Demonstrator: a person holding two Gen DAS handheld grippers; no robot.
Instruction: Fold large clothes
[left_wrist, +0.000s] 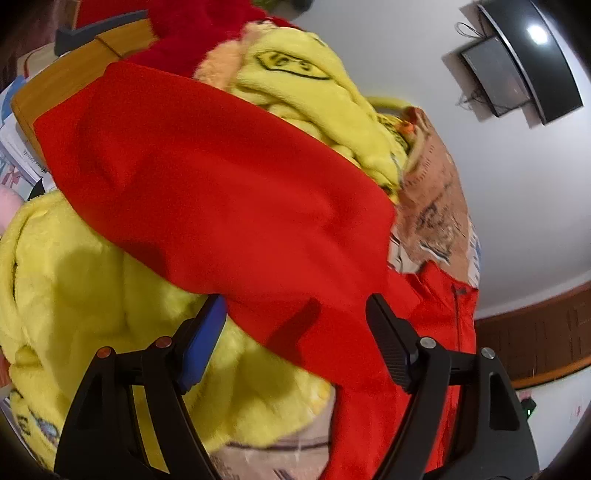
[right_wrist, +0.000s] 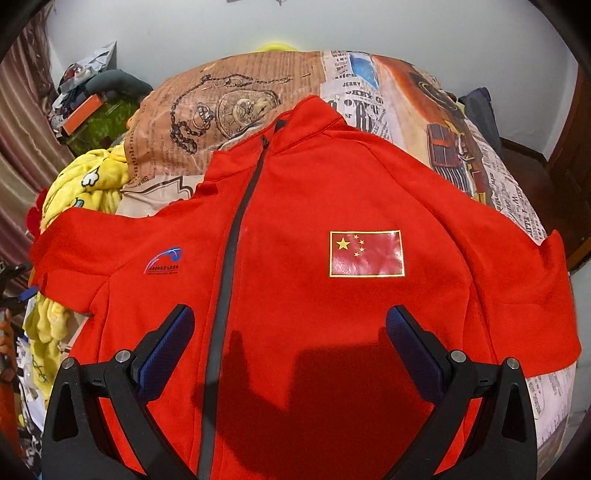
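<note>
Two grippers, both with jaws apart and nothing gripped; left gripper (left_wrist: 295, 314) hangs over the sleeve (left_wrist: 221, 184) of the red jacket (right_wrist: 295, 240), fingers set wide either side of the cloth edge but no pad pressing on it as far as I can tell; right gripper (right_wrist: 290, 325) sits above the jacket's lower front, jaws spread wide, empty. Jacket lies front-up on the printed bedspread (right_wrist: 229, 96), zip (right_wrist: 229, 258) closed, collar toward the far end, flag patch (right_wrist: 365, 253) and small logo (right_wrist: 162, 260) facing up, both sleeves spread out sideways. Left sleeve is draped over a heap of yellow fleece (left_wrist: 92, 288) (not flat on the bed); more yellow fleece and red plush lie behind it.

Risks, as judgement: closing on the sleeve here could pinch the fleece beneath too, dragging it into the fold; the soft, uneven heap under the sleeve could leave the fold lumpy or skewed; a shallow bite on the edge may slip when lifted; pulling one side alone could shift the whole jacket off square, since nothing pins the body.
</note>
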